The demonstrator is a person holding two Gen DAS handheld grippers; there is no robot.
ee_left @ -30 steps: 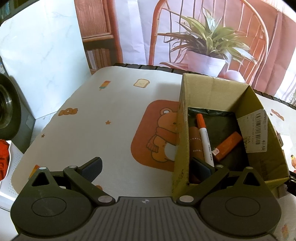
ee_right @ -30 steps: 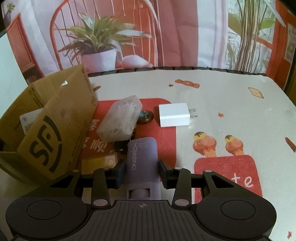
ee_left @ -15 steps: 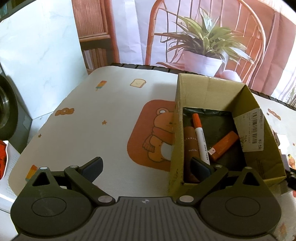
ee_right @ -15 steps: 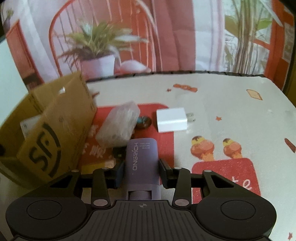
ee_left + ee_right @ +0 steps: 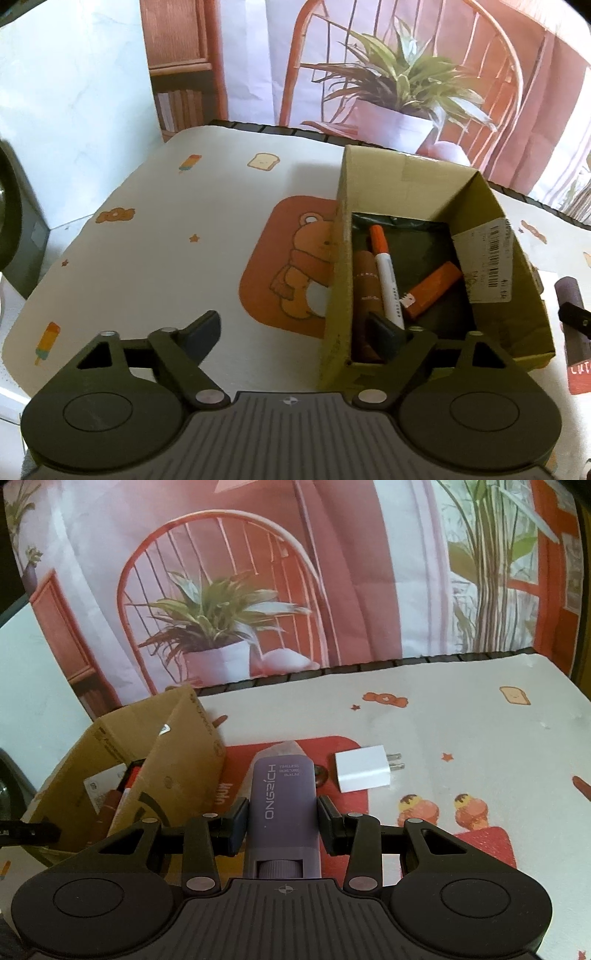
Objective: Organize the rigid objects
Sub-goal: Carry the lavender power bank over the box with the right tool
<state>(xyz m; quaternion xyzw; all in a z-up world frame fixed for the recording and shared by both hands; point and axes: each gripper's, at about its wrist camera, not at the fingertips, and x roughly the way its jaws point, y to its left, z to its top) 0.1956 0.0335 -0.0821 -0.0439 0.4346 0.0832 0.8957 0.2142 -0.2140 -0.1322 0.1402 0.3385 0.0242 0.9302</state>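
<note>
Purple balm tube (image 5: 282,808) is held in the right tongs (image 5: 282,818), near the brown cardboard box (image 5: 340,280).
Pens are already boxed; white plug charger (image 5: 364,773) is left on the surface (image 5: 461,738); left tongs (image 5: 295,332) are closing astride the box wall.

A printed backdrop (image 5: 332,572) hangs behind the table (image 5: 166,240) — a red wire chair (image 5: 221,590), a potted plant (image 5: 399,92) in a white pot, pink drapes and, at the right, tall green stems. A wooden bookshelf (image 5: 181,66) shows at its left edge, beside a pale marbled wall panel (image 5: 74,92). The table wears a cream cloth dotted with cartoon toast, popsicles and a bear — evenly lit.
</note>
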